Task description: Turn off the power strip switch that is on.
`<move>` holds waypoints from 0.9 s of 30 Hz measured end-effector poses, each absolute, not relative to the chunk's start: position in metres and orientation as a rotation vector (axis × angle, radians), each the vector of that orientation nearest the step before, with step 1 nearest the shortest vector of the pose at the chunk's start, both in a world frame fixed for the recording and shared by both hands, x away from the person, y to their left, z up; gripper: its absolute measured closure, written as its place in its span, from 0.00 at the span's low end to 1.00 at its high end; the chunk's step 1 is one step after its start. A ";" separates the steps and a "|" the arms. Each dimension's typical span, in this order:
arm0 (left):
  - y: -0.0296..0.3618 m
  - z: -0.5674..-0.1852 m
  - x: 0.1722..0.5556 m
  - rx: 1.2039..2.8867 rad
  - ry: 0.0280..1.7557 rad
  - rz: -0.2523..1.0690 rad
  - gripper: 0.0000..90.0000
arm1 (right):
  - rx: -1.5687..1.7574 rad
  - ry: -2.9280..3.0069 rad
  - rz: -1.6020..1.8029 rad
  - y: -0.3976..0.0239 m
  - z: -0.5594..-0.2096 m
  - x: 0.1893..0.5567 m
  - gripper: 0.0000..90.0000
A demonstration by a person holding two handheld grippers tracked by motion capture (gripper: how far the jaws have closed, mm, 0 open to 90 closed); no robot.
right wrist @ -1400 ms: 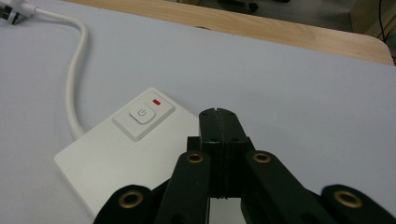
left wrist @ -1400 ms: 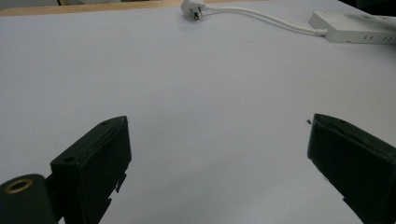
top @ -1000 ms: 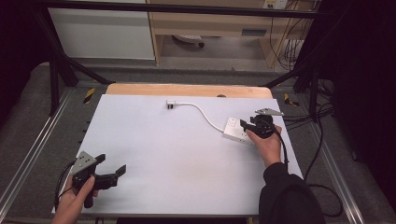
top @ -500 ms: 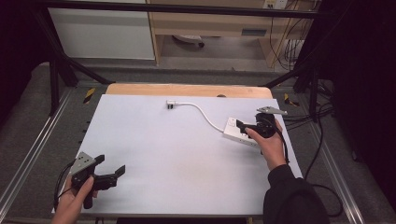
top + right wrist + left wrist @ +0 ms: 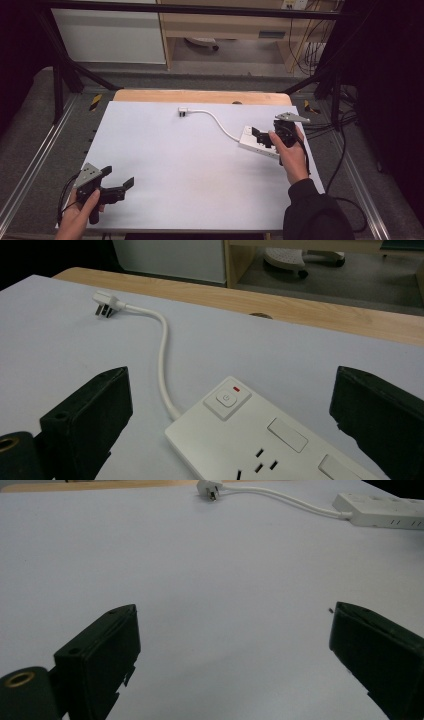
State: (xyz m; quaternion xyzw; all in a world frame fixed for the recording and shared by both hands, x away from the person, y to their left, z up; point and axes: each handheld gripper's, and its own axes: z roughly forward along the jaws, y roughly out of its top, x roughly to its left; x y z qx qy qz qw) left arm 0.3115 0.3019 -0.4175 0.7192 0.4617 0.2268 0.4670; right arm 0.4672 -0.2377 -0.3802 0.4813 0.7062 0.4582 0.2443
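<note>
1. Power strip point(image 5: 257, 142): white, lying flat at the right of the high view on the white table point(image 5: 175, 165). In the right gripper view its switch point(image 5: 226, 398) sits at centre, with sockets toward the lower right.
2. Cord point(image 5: 215, 120): white, curving from the strip's near end up to the plug point(image 5: 182, 111) at upper centre of the high view. The plug lies loose on the table with its prongs bare.
3. Right gripper point(image 5: 262, 139): your jaws are spread wide and straddle the switch end of the strip, holding nothing. Whether they touch the strip cannot be told.
4. Change from the earlier frames: this gripper has crept slightly leftward over the strip; a second ago it sat a little further toward the right edge. My reading is that you are lining up a grasp on the strip, and the closing is not yet done.
5. Left gripper point(image 5: 117, 187): at the lower left of the high view, jaws wide apart over bare table and empty. It is parked just as before, well apart from the strip.
6. Strip, cord and plug lie where they lay in the earlier frames.
</note>
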 end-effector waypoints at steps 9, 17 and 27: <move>0.302 -0.418 0.312 1.766 1.135 0.554 0.07 | 1.276 1.905 1.287 -0.244 -0.369 0.457 0.05; 0.304 -0.417 0.312 1.756 1.133 0.549 0.07 | 1.234 1.899 1.309 -0.251 -0.362 0.449 0.05; 0.305 -0.417 0.312 1.758 1.133 0.551 0.07 | 1.206 1.880 1.333 -0.259 -0.354 0.439 0.05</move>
